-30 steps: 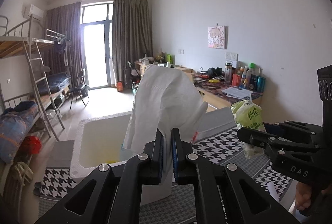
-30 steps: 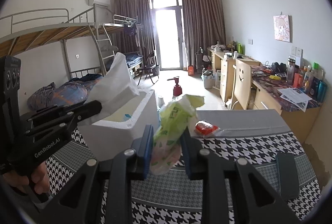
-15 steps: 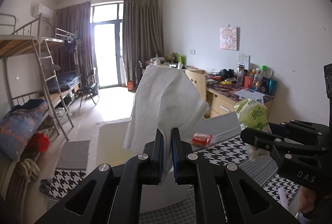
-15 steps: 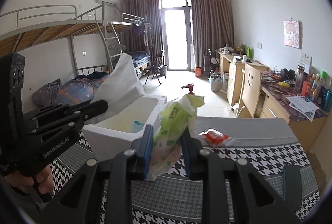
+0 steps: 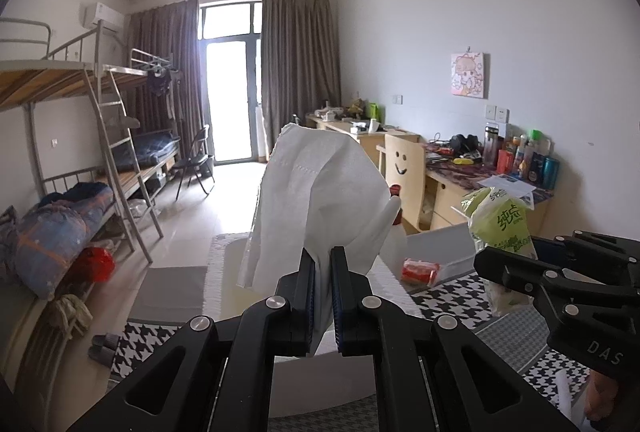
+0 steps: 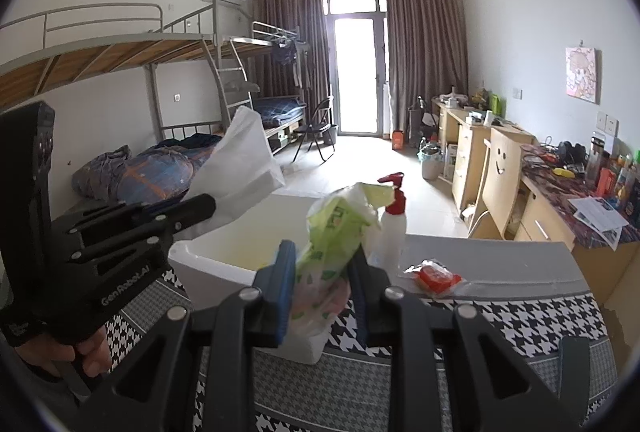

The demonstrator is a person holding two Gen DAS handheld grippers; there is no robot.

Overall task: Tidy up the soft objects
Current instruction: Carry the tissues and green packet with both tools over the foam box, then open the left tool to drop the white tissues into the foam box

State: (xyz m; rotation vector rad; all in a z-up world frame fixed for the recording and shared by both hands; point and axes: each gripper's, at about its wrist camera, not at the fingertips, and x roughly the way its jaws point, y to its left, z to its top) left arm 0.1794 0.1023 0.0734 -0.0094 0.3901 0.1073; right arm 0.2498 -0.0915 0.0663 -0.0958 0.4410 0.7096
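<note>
My left gripper [image 5: 322, 264] is shut on a white tissue sheet [image 5: 316, 192] that stands up from its jaws, held above the white foam box [image 5: 224, 272]. In the right wrist view the left gripper [image 6: 200, 208] holds the tissue [image 6: 244, 160] over the box [image 6: 216, 252]. My right gripper [image 6: 320, 264] is shut on a soft green tissue pack [image 6: 332, 236], near the box's right rim. The pack also shows in the left wrist view [image 5: 502, 228], held in the right gripper [image 5: 492, 264].
A red-wrapped packet [image 6: 438, 276] and a white pump bottle [image 6: 390, 228] sit on the houndstooth-covered table [image 6: 520, 316] beside the box. A wooden chair [image 6: 500, 176] and cluttered desk [image 6: 572, 192] stand to the right. A bunk bed [image 6: 160, 136] is at the left.
Both grippers have risen and pulled back with their loads. The foam box now sits lower in both views, and the pump bottle has come into sight.
</note>
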